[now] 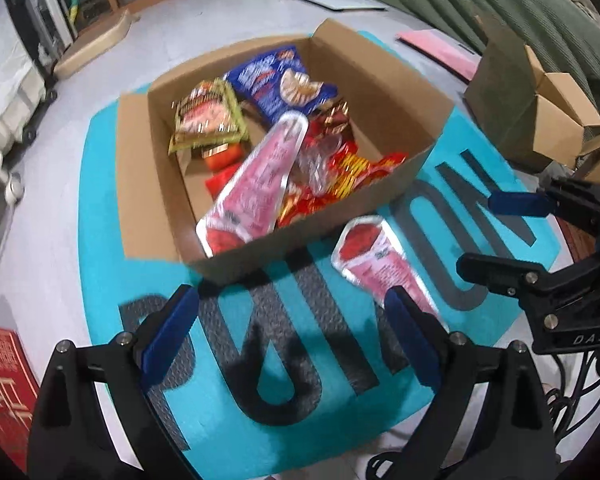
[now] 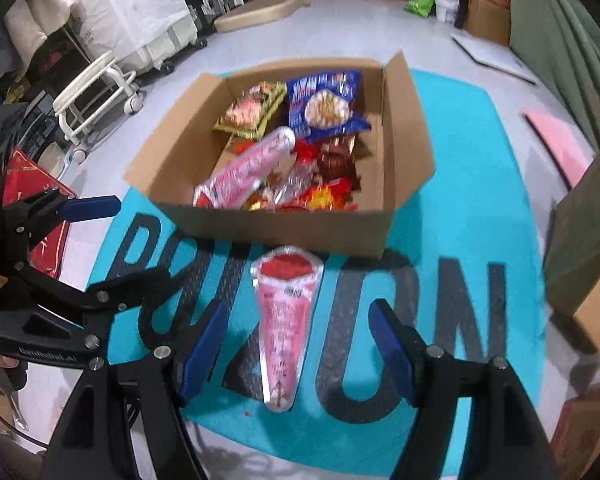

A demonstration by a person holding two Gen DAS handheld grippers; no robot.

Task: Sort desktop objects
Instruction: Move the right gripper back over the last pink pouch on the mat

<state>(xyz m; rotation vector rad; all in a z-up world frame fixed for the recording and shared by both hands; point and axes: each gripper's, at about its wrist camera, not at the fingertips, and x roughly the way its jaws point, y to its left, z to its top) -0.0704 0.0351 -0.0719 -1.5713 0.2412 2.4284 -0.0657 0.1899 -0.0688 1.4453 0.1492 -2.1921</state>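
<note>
Beside the cardboard box (image 2: 284,224), 1 pink cone packet (image 2: 286,320) was left; right gripper (image 2: 298,350) and left gripper (image 1: 292,340) fingers wide open, empty; rest boxed.

right gripper (image 1: 496,236): "DAS" | teal mat (image 2: 480,216): large dark letters, partly hidden

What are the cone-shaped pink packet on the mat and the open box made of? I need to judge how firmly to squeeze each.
The pink packet looks like thin glossy plastic film with silvery foil edges: it glints and has crimped seams. It probably crushes easily.
The box looks like plain brown corrugated cardboard, matte, with folded flaps.
</note>
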